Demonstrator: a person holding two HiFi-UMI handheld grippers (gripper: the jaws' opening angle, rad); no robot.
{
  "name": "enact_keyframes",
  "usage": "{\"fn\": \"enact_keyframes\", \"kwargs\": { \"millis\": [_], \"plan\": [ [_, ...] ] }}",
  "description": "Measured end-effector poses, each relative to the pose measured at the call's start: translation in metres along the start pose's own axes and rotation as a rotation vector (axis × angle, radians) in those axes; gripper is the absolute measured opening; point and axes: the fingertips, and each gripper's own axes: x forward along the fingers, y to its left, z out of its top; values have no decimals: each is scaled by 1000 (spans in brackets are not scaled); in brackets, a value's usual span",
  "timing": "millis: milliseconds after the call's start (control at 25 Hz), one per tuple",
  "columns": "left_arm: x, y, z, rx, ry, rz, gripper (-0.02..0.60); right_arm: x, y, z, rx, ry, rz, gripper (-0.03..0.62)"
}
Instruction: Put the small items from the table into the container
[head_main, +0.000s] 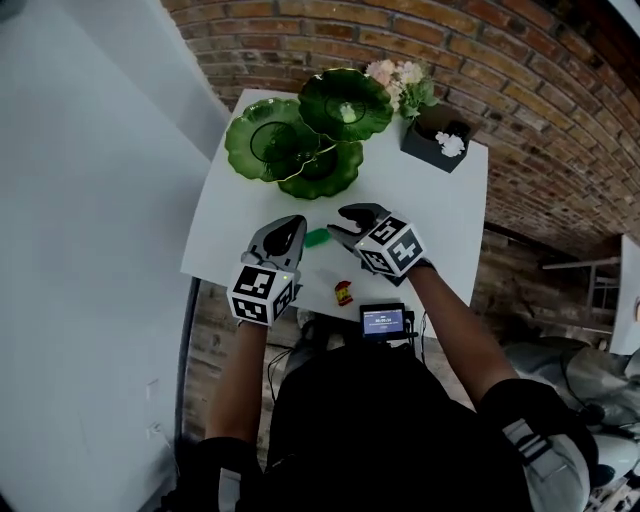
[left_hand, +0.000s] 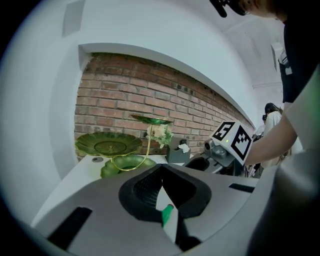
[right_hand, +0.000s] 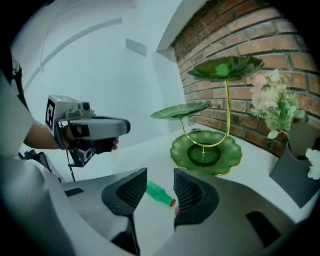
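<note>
Green tiered dishes (head_main: 300, 140) stood at table's (head_main: 430, 210) twelve o'clock, black box (head_main: 437, 138) of white bits (head_main: 451, 143) at two — green bottle (head_main: 317, 237) lay before right gripper's (head_main: 338, 226) spread jaws, left gripper (head_main: 290, 228) shut; red item (head_main: 343, 292) by six o'clock edge

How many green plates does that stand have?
3: the top plate, the middle plate to its left, and the bottom plate sitting on the white table. None seems hidden.
</note>
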Motion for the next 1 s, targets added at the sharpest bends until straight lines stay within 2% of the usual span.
{"fn": "enact_keyframes", "kwargs": {
  "millis": [280, 520, 800, 880, 1000],
  "plan": [
    [-1, 21, -29, -79, 40, 44, 9, 39, 2, -42, -90, 154, 104, 162],
    [5, 24, -47, -123, 73, 54, 9, 57, -1, -66, -141, 231, 164, 162],
    [8, 28, -57, -139, 93, 67, 9, 67, 2, -88, -228, 298, 176, 157],
    [8, 30, -56, -139, 93, 70, 9, 68, 3, -91, -240, 299, 162, 108],
    [7, 30, -55, -135, 90, 71, 9, 68, 6, -92, -240, 292, 154, 95]
  ]
}}
